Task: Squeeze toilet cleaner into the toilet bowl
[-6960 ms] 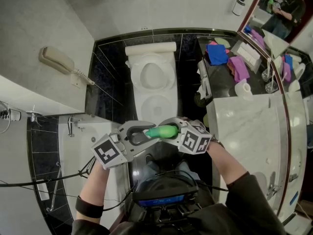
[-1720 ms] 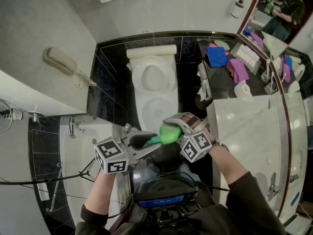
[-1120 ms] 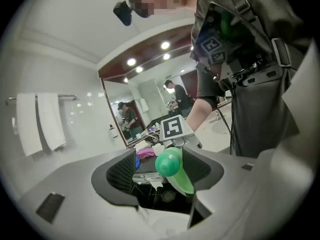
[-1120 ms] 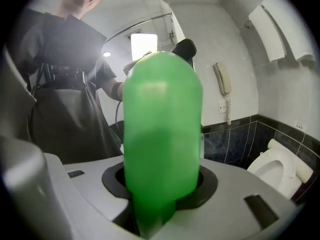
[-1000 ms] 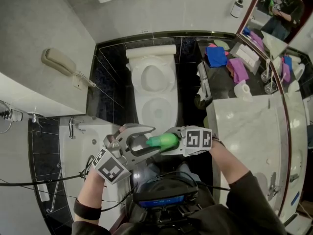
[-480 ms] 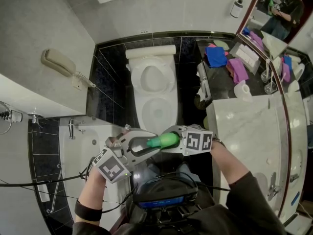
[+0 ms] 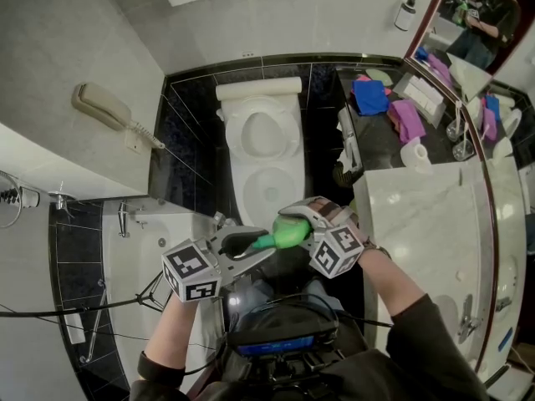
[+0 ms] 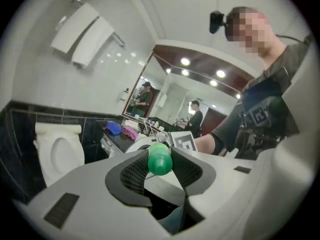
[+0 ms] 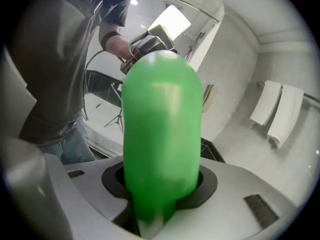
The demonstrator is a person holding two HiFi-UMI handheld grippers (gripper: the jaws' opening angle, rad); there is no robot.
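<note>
A green toilet cleaner bottle (image 7: 287, 230) lies almost level in front of me, above the near end of the white toilet (image 7: 242, 174). My right gripper (image 7: 303, 221) is shut on its rounded body, which fills the right gripper view as a green bottle (image 9: 160, 129) between the dark pads. My left gripper (image 7: 247, 241) is shut on the bottle's narrow cap end. In the left gripper view the green cap (image 8: 160, 160) sits pinched between both ribbed pads (image 8: 132, 171). The toilet (image 8: 57, 154) stands open, at lower left in that view.
A wall phone (image 7: 104, 107) hangs on the left. A bathtub (image 7: 142, 249) lies below it. On the right, a dark counter (image 7: 368, 140) with blue and purple cloths (image 7: 372, 94) meets a marble vanity (image 7: 418, 224). White towels (image 8: 82, 36) hang on the wall.
The left jaws, wide around the bottle's neck a second ago, have closed on the cap. Both grippers have since rolled, and the bottle's body now sits slightly higher at the right.
</note>
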